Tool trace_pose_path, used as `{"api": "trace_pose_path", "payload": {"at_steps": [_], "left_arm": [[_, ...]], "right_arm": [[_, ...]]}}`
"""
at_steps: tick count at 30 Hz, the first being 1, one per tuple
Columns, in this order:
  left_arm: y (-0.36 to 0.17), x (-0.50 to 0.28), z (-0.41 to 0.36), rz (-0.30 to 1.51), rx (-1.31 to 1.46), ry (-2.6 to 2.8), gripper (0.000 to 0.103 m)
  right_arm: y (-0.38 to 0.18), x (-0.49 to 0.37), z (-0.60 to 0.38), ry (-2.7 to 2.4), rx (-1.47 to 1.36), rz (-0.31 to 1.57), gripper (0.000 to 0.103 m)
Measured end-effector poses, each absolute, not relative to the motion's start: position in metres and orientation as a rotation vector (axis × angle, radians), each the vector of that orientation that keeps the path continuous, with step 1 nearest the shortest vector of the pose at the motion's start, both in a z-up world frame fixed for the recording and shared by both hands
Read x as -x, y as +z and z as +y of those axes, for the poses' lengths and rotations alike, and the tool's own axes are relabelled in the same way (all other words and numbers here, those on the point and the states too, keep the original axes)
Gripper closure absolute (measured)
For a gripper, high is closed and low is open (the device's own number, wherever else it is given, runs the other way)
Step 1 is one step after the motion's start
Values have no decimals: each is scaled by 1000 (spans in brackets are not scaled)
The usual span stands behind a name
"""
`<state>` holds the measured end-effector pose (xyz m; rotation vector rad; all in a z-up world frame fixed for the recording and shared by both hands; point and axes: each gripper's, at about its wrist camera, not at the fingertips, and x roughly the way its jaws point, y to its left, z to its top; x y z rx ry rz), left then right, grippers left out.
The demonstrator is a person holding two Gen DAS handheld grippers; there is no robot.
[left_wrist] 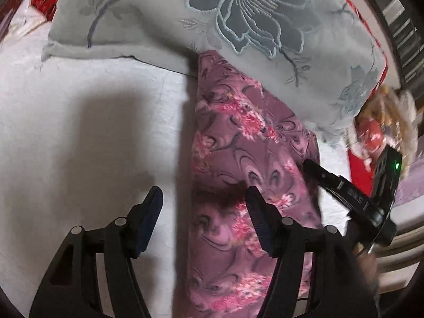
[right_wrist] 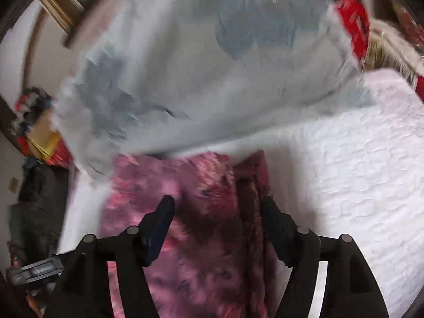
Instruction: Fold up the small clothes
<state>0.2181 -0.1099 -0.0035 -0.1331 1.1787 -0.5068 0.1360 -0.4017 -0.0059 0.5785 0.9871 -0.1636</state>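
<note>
The white bed [left_wrist: 79, 111] carries everything; a grey embroidered pillow [left_wrist: 185, 21] lies beyond both sets of jaws. The purple floral garment [left_wrist: 238, 159] stretches as a long folded strip away from the jaws toward the pillow. The left gripper [left_wrist: 204, 206] hangs spread and empty over its left edge; the right gripper [right_wrist: 217, 212] is also spread, empty, over its thick folded side. I judge the next fold wants both jaws pinching the near corners evenly, keeping layers aligned
</note>
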Motion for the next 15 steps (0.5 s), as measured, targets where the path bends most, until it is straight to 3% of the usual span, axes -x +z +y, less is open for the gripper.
{"api": "trace_pose_path", "payload": {"at_steps": [1, 2, 4, 7, 9, 10, 13, 15], "left_arm": [[-5, -217, -113, 1166, 113, -505, 39], [-5, -216, -114, 1156, 96, -501, 39], [-9, -215, -121, 1147, 62, -499, 38], [-12, -219, -123, 1163, 67, -495, 38], [-4, -217, -117, 1139, 40, -490, 38], [-1, -215, -118, 1125, 16, -482, 38], [6, -207, -115, 1103, -4, -473, 38], [6, -204, -114, 1103, -6, -472, 38]], "right_arm": [[-6, -138, -398, -141, -569, 980, 72], [3, -134, -396, -132, -547, 931, 92], [6, -119, -406, -161, -582, 840, 94], [-22, -118, -424, -183, -676, 910, 95], [-9, -107, -424, -197, -677, 878, 91], [-1, -103, -422, -199, -664, 864, 84], [30, -78, -407, -105, -618, 753, 83], [37, -60, -392, -42, -584, 737, 76]]}}
